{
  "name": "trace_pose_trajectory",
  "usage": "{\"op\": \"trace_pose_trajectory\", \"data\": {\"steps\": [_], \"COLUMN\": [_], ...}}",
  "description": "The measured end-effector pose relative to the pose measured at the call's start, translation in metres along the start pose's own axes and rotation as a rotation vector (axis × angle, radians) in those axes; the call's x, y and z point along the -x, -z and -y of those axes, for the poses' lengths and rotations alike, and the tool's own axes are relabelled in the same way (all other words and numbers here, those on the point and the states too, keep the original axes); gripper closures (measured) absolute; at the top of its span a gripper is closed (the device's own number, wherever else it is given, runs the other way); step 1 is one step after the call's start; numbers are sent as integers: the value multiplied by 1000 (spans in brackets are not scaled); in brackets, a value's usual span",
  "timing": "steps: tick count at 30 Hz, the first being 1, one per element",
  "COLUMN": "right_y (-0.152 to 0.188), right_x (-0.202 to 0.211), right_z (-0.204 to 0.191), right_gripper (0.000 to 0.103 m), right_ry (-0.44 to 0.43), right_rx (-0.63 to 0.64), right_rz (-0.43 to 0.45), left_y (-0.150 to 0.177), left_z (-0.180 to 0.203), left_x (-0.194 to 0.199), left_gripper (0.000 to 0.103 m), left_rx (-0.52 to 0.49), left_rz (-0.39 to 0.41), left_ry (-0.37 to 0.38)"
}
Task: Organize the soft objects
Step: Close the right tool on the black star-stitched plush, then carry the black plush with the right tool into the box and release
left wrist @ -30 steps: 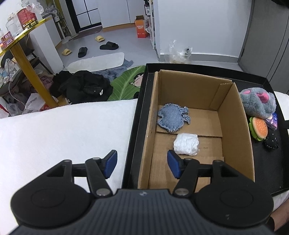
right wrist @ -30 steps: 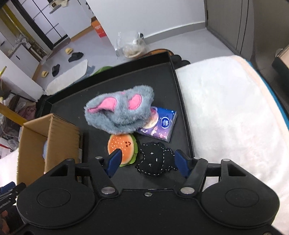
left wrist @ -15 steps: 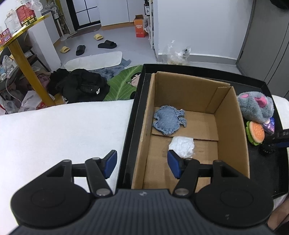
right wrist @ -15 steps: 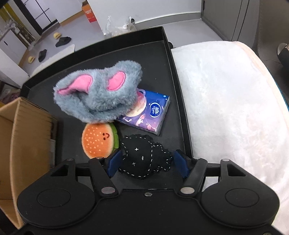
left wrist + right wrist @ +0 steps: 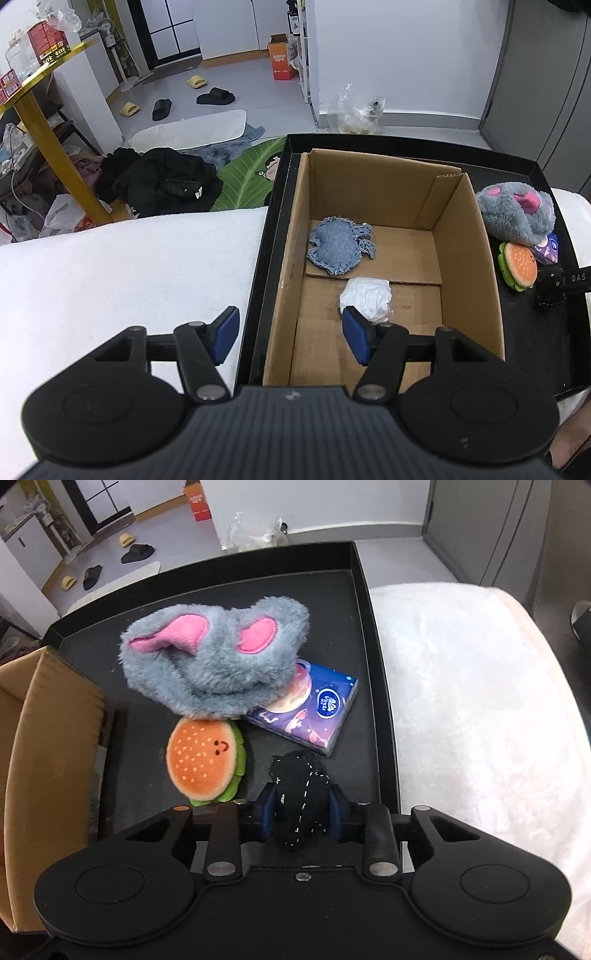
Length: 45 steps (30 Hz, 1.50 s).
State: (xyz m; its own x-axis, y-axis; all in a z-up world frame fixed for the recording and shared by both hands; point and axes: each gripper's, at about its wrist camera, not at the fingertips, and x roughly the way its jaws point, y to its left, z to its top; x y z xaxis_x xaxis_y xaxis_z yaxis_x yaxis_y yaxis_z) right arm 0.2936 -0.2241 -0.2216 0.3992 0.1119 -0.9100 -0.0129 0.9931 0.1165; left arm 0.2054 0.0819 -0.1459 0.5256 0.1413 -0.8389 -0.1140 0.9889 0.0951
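Note:
A small black plush with white stitching lies on the black tray. My right gripper is closing on it, and the blue pads squeeze its sides. Beside it are a burger plush, a grey furry plush with pink ears and a purple tissue pack. The cardboard box holds a denim plush and a crumpled white wad. Over the box's near left wall my left gripper hangs open with nothing in it.
The tray sits on a white fluffy blanket that spreads to both sides. Beyond the tray's far edge is the floor, with dark clothes, slippers and a plastic bag. A yellow-legged table stands at the far left.
The right gripper sank onto the black plush and its jaws closed from wide apart to pinching it. The left gripper stayed where it was, still open.

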Motion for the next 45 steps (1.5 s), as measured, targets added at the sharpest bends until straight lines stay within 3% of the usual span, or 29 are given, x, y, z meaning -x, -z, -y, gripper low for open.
{"op": "trace_pose_trajectory", "data": {"steps": [19, 33, 45], "right_y": [-3, -21, -28], "right_x": [61, 95, 96], "right_z": [-15, -82, -120], "right_gripper": [76, 75, 73], "right_ry": [-92, -173, -178], "right_rx": [21, 89, 134], "right_rz": [126, 199, 209], "left_y": [0, 3, 4], "left_z": [-8, -20, -30], "left_x": [-1, -5, -11], "left_gripper": [43, 43, 46], "left_rx": [31, 88, 119], "left_rz": [-7, -14, -24], "left_ry": [23, 58, 116]}}
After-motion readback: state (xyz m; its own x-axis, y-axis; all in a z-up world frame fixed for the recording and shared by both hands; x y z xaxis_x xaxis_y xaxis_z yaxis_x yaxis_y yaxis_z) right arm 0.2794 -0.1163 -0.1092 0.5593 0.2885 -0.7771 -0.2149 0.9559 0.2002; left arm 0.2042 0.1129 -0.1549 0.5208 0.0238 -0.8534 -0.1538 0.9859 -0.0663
